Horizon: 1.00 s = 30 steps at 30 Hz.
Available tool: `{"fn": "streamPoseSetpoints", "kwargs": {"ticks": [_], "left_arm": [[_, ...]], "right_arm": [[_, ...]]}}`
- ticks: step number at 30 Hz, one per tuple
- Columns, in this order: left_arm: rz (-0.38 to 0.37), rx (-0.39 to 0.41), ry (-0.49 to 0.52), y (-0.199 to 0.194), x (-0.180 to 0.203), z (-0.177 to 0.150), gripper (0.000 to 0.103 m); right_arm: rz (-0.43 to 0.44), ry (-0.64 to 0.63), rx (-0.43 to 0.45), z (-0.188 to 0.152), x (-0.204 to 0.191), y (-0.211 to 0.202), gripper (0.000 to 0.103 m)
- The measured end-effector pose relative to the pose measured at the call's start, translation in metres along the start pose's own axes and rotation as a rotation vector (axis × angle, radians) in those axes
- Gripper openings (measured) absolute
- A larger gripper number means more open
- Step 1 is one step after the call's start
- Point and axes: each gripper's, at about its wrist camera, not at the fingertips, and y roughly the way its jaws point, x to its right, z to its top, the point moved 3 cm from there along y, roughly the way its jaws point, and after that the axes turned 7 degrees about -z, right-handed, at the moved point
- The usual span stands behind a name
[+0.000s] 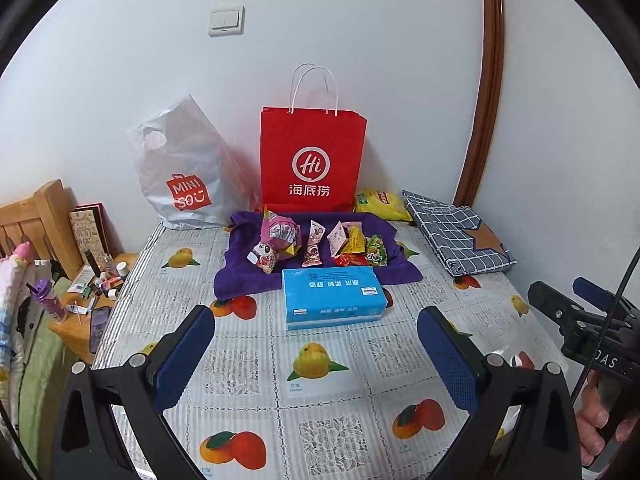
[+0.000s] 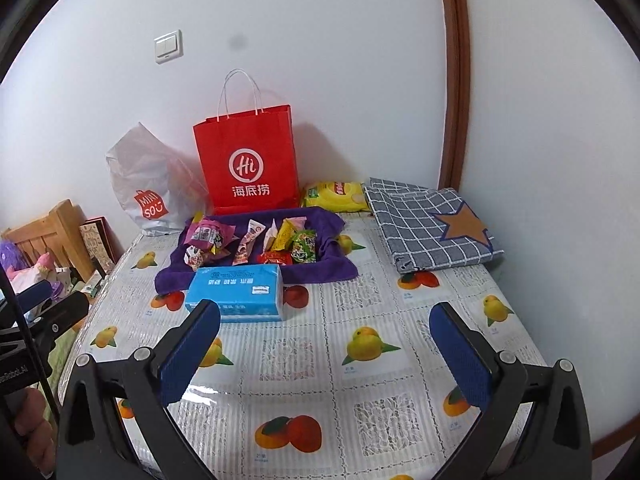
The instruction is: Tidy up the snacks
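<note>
While both tools hang above the near end of a table covered in a fruit-printed plastic cloth point(image 1: 320, 364), the snacks sit untouched at the far end. The left gripper point(image 1: 316, 352) has its blue-padded fingers point(image 1: 182, 356) spread wide with nothing between them; the right gripper point(image 2: 324, 348) is spread wide as well and holds nothing, its body also visible at the right edge of the left view.

A heap of small wrapped snacks point(image 1: 316, 242) lies on a rumpled purple towel point(image 1: 240, 276) near the wall: a pink-and-purple pouch point(image 1: 280, 234) at the left, a slim pink stick packet point(image 1: 314, 246) in the middle, and yellow, red and green packets point(image 1: 358, 248) bunched at the right. A light-blue soft pack of tissues point(image 1: 332, 294) rests just in front of the towel, its far edge overlapping the cloth.

Behind the towel a red paper carrier bag with white cord handles point(image 1: 312, 160) stands upright against the white wall. A translucent white plastic shopping bag with a red logo point(image 1: 184, 176) leans to its left, and a yellow snack bag point(image 1: 382, 202) lies flat to its right. A folded grey checked cloth with a brown star point(image 2: 428, 224) occupies the far right corner. A wooden side table point(image 1: 72, 320) cluttered with small bottles stands left of the table.
</note>
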Motion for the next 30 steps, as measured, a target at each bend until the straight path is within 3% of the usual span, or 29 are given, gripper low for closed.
{"fn": "streamPoseSetpoints", "kwargs": {"ticks": [30], "left_arm": [[-0.010,-0.006,0.005,0.0009,0.0072,-0.0028,0.103]], "right_arm": [[-0.011,0.005,0.004,-0.0056,0.0060,-0.0069,0.103]]}}
